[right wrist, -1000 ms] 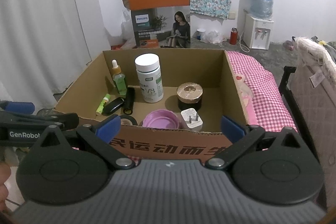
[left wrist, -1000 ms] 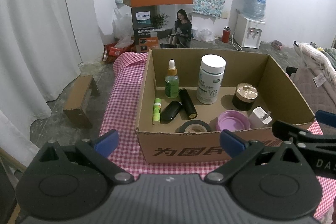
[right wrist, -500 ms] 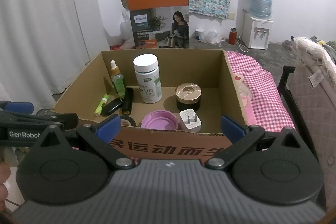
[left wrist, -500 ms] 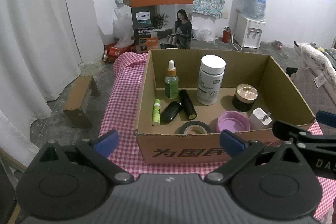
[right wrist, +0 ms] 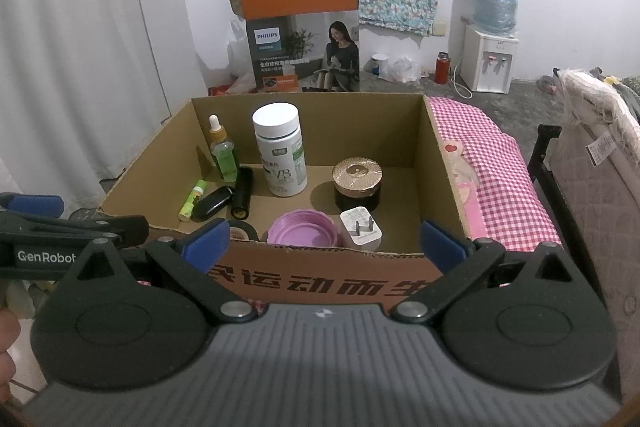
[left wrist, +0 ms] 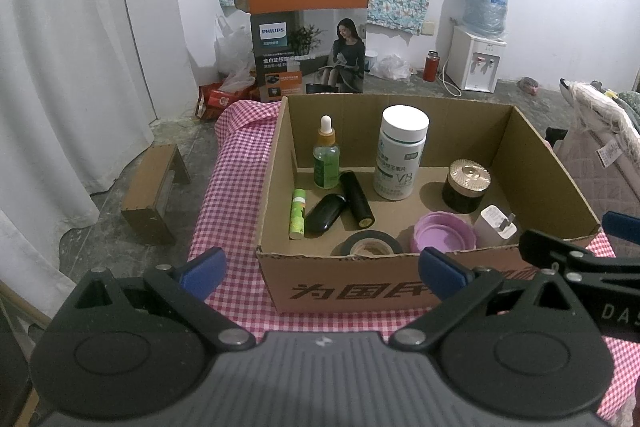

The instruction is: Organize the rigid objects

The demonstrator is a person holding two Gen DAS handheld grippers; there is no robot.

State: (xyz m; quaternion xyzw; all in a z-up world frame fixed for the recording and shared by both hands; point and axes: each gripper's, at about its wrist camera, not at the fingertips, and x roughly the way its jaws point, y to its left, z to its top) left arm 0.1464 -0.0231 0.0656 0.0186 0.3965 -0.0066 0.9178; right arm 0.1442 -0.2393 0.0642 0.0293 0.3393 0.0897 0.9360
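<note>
two grabbers wait in front of a box full of small things

the left gripper and the right gripper both have their blue tips spread wide and hold nothing; they sit just before the near wall of the cardboard box, which rests on a pink checked cloth. in the box a green dropper bottle and a big white bottle stand up at the back, with a dark jar with a gold lid to the right. a green tube, a black case and a black tube lie on the left. a tape roll, a pink lid and a white plug sit by the near wall.
</note>
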